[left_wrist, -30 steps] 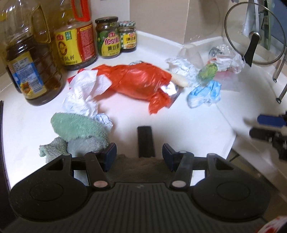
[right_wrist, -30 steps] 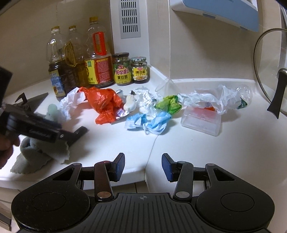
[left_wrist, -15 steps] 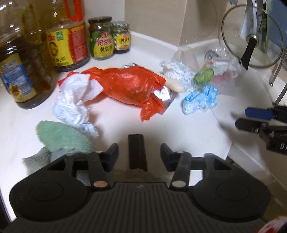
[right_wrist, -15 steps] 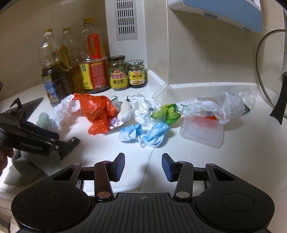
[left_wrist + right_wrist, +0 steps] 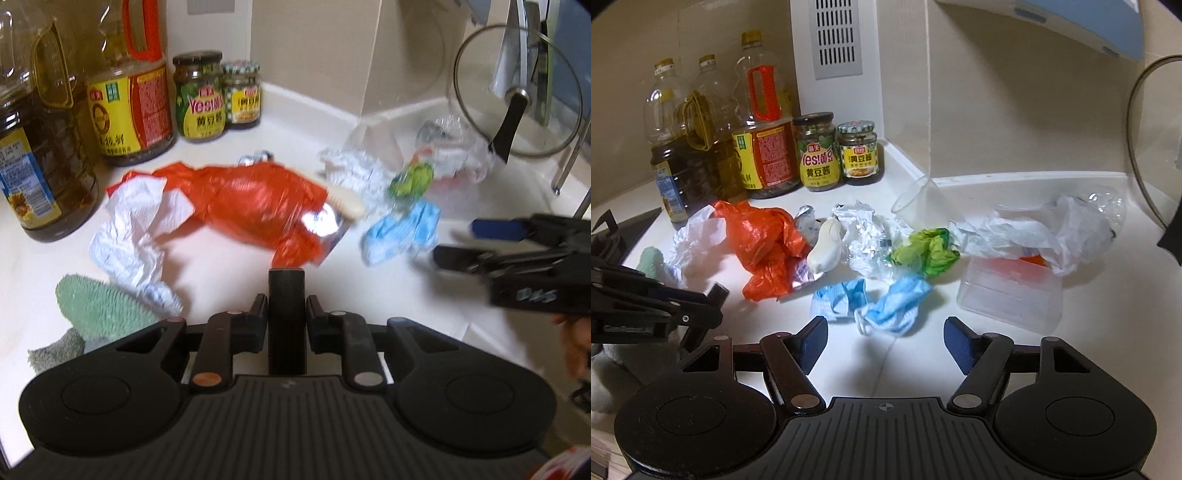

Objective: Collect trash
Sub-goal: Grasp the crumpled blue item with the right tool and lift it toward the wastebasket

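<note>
Trash is strewn over the white counter (image 5: 1089, 332): an orange plastic bag (image 5: 255, 203) (image 5: 764, 243), crumpled white paper (image 5: 133, 229), blue face masks (image 5: 399, 236) (image 5: 886, 299), a green wrapper (image 5: 927, 251), crumpled foil (image 5: 864, 236), a white plastic bag (image 5: 1027, 232) and a clear plastic box (image 5: 1012, 295). My left gripper (image 5: 286, 306) (image 5: 701, 306) is shut on a black bar (image 5: 286, 291) just short of the orange bag. My right gripper (image 5: 886, 328) (image 5: 461, 242) hovers just before the blue masks, its jaws opening with nothing between them.
Oil bottles (image 5: 761, 147) and two sauce jars (image 5: 816, 155) line the back left wall. A glass pot lid (image 5: 517, 92) leans at the right. A green cloth (image 5: 99, 306) lies at the near left. A clear cup (image 5: 919, 199) lies behind the trash. A black stove edge (image 5: 628, 229) is left.
The left jaws have closed onto the black bar. The right jaws have spread wider, and the right gripper has moved in closer to the blue masks.
</note>
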A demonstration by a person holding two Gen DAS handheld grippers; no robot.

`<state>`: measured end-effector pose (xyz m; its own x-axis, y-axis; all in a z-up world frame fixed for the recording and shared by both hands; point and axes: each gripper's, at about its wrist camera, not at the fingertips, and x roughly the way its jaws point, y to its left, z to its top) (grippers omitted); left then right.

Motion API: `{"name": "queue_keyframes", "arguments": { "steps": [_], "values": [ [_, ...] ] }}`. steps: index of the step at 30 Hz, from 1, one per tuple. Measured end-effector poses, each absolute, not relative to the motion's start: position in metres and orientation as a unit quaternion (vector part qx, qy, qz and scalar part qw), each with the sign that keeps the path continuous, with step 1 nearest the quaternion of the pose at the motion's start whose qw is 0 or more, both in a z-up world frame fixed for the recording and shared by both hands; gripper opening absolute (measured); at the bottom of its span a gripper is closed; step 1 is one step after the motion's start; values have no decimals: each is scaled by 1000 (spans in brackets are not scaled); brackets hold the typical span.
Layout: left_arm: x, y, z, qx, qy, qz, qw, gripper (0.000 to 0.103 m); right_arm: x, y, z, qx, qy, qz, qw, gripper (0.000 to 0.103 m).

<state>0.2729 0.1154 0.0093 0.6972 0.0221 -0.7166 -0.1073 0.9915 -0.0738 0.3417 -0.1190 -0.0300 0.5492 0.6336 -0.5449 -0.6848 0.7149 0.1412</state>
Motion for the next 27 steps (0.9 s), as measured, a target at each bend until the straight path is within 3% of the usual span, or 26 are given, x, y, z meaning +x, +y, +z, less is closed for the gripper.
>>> {"name": "queue_keyframes", "arguments": {
  "steps": [5, 13, 15, 17, 22, 27],
  "values": [
    [274, 115, 21, -73, 370, 39, 926, 19, 355, -97, -35, -48, 301, 380, 873, 86],
    [271, 112, 33, -84, 353, 46, 931, 19, 374, -71, -47, -54, 313, 372, 872, 86],
    [269, 111, 34, -84, 352, 47, 931, 19, 376, -70, -48, -50, 312, 370, 873, 78],
    [267, 109, 34, -83, 353, 46, 931, 19, 374, -72, -47, -53, 305, 370, 876, 55],
    [260, 101, 32, -83, 355, 37, 931, 19, 364, -81, -43, -56, 300, 366, 879, 26],
    [252, 88, 31, -83, 355, 20, 931, 19, 349, -98, -39, -50, 301, 360, 881, 20]
  ]
}}
